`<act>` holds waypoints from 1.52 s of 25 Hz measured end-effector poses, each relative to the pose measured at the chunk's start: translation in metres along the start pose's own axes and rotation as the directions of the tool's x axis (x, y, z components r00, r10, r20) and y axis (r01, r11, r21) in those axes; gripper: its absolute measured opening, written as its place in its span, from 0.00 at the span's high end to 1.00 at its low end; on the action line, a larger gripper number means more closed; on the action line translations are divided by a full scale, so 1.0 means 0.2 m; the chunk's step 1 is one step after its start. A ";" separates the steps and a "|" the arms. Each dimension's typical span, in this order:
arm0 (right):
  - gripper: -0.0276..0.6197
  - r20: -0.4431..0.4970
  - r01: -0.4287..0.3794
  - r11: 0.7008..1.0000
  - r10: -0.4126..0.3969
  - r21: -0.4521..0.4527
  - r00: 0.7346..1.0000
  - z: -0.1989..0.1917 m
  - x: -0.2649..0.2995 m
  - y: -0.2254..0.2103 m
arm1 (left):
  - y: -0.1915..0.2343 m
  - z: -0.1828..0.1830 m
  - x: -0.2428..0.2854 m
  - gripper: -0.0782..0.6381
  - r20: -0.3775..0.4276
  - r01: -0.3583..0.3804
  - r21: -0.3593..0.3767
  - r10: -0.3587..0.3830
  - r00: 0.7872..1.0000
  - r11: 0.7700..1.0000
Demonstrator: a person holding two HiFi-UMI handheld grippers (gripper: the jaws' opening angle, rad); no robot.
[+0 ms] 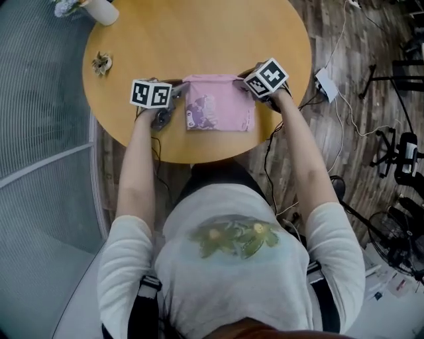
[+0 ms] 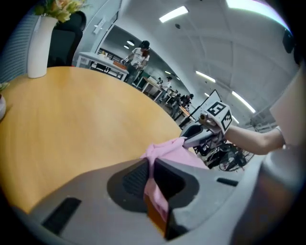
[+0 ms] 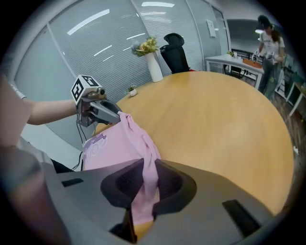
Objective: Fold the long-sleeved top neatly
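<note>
Pinching folded pink top (image 1: 218,106) | L gripper (image 2: 149,165), R gripper (image 3: 145,167) | round wood table (image 1: 199,40)

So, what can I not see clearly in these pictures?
- Head view: the sleeves of the pink top are hidden inside its folds; its print is too small to read.
- Head view: the white vase is cut off by the top edge.
- Head view: the small brown thing is too small to name.
- Left gripper view: the left gripper hides most of the top with its own body.
</note>
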State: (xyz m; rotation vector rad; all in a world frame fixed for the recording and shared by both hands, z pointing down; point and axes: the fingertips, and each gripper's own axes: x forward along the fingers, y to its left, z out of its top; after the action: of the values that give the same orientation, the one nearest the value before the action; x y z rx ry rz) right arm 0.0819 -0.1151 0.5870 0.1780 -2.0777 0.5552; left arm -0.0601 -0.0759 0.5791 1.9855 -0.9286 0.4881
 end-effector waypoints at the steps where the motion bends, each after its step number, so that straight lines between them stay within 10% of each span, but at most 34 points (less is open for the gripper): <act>1: 0.85 -0.009 -0.005 1.000 0.005 0.014 1.000 -0.01 0.04 -0.02 | 0.03 -0.03 0.03 0.85 -0.018 -0.018 -0.022 0.018 1.000 1.000; 8: 0.69 0.123 0.023 0.985 -0.045 0.172 0.991 -0.05 0.00 -0.17 | 0.14 -0.04 0.05 0.75 0.020 -0.057 -0.137 0.060 0.998 0.989; 12: 0.69 0.371 0.116 0.966 -0.198 0.232 0.907 0.00 -0.34 -0.08 | 0.06 0.09 -0.27 0.74 0.226 -0.143 -0.133 0.170 0.959 0.981; 16: 0.69 0.391 0.195 0.966 -0.249 0.172 0.886 -0.08 -0.34 0.18 | -0.17 0.05 -0.36 0.74 0.285 -0.265 -0.023 0.261 0.922 0.964; 24: 0.78 0.262 0.356 0.884 -0.436 0.303 0.861 -0.31 -0.03 0.26 | -0.29 -0.25 -0.02 0.74 0.206 -0.368 0.120 0.339 0.918 0.922; 29: 0.78 0.248 0.455 0.865 -0.498 0.211 0.831 -0.38 0.09 0.23 | -0.20 -0.36 0.12 0.74 0.227 -0.380 0.347 0.316 0.921 0.858; 38: 0.78 0.247 0.374 0.869 -0.459 0.323 0.853 -0.38 0.06 0.22 | -0.20 -0.32 0.10 0.74 0.175 -0.287 0.202 0.254 0.951 0.936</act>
State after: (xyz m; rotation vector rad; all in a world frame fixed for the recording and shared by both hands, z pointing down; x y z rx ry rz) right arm 0.1192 -0.0409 0.6179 0.9146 -2.1675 0.5535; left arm -0.0169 -0.0162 0.6052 2.1283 -1.3003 0.6319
